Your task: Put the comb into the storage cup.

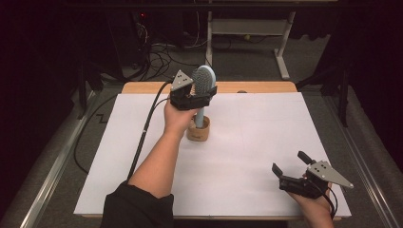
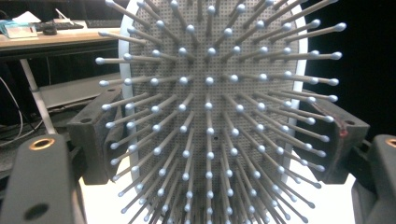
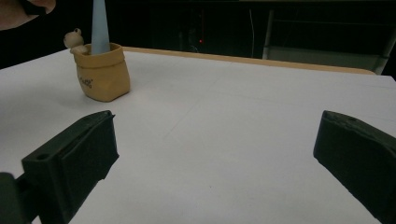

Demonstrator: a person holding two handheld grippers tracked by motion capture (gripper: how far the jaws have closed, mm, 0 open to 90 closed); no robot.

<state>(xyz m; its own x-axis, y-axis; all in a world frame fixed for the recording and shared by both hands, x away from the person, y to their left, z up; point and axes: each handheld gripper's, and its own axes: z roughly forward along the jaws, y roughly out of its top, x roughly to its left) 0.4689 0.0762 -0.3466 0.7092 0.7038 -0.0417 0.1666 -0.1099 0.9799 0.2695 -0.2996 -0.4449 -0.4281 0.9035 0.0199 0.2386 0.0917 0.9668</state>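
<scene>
Fingers (image 2: 100, 135) of the left gripper (image 1: 192, 97) are clamping the head of a hairbrush (image 1: 204, 80) from both sides, bristles facing its camera. Brush is standing upright, handle resting in a small tan holder (image 1: 198, 130) on the white surface (image 1: 247, 156). Right gripper (image 1: 291, 166), near the front corner and well apart from the holder, is sitting with fingers (image 3: 74, 158) spread wide, gripping nothing.

Left gripper (image 1: 202, 90) clamped — right gripper (image 1: 291, 167) agape
</scene>
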